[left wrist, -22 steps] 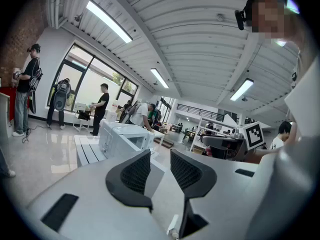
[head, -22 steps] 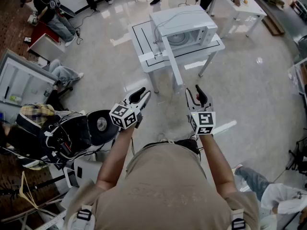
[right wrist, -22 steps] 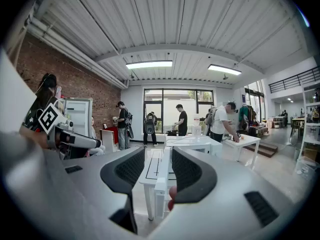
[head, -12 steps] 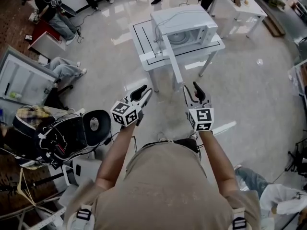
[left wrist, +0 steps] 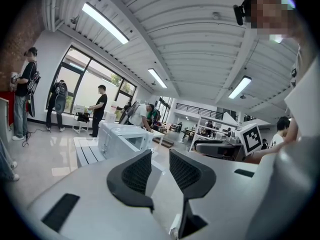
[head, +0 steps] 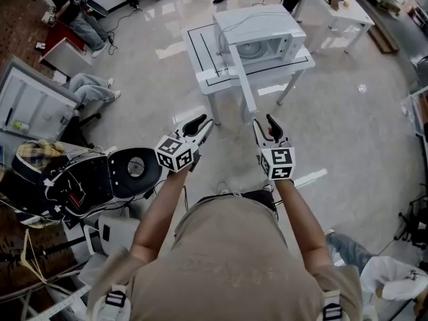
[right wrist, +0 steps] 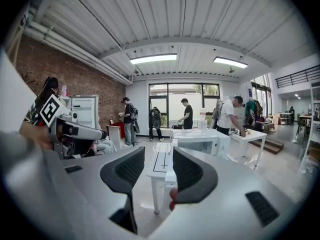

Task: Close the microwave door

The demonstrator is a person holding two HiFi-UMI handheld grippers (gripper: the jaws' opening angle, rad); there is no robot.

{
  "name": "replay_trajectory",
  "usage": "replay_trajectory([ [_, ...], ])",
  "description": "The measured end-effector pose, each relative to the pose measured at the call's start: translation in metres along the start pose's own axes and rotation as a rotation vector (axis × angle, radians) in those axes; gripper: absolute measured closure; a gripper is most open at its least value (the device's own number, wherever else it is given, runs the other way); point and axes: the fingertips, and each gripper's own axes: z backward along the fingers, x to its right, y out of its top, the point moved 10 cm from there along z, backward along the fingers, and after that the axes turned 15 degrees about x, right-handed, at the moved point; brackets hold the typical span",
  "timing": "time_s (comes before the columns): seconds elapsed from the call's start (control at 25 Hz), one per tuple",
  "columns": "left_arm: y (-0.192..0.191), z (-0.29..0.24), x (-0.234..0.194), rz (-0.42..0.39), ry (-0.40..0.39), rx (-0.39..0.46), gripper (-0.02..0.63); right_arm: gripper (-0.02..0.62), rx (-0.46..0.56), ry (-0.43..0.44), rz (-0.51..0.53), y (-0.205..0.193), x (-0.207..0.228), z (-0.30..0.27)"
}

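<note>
Both ribbed black jaws stand apart, empty — left gripper (head: 202, 124), right gripper (head: 263, 124) — facing boxy white microwave (head: 257, 29), door (head: 242, 85) open.

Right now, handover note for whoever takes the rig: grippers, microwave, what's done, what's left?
Left gripper: open, empty.
Right gripper: open, empty.
Both are held out ahead of the chest, short of the table.
White box-shaped microwave sits on the white black-lined table. Its white door is swung open toward you.
Done: nothing, no contact yet.
Left: step in and push the door shut.
</note>
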Motion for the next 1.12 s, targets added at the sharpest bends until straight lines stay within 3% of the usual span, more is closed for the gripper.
replay_trajectory([
  [0.16, -0.001, 0.004, 0.001, -0.001, 0.01, -0.003, 0.512, 0.417, -0.005, -0.004, 0.026, -0.007, 0.001, -0.002],
  [0.28, -0.004, 0.004, 0.002, 0.0, 0.007, -0.02, 0.604, 0.417, -0.02, -0.011, 0.035, -0.019, 0.006, -0.006],
  [0.6, -0.014, -0.012, 0.003, 0.013, 0.011, -0.056, 0.604, 0.417, -0.082, 0.026, 0.066, -0.053, 0.015, -0.032],
  [1.12, -0.007, -0.027, 0.0, 0.027, 0.025, -0.017, 0.604, 0.417, -0.199, 0.021, 0.113, -0.114, 0.021, -0.064],
])
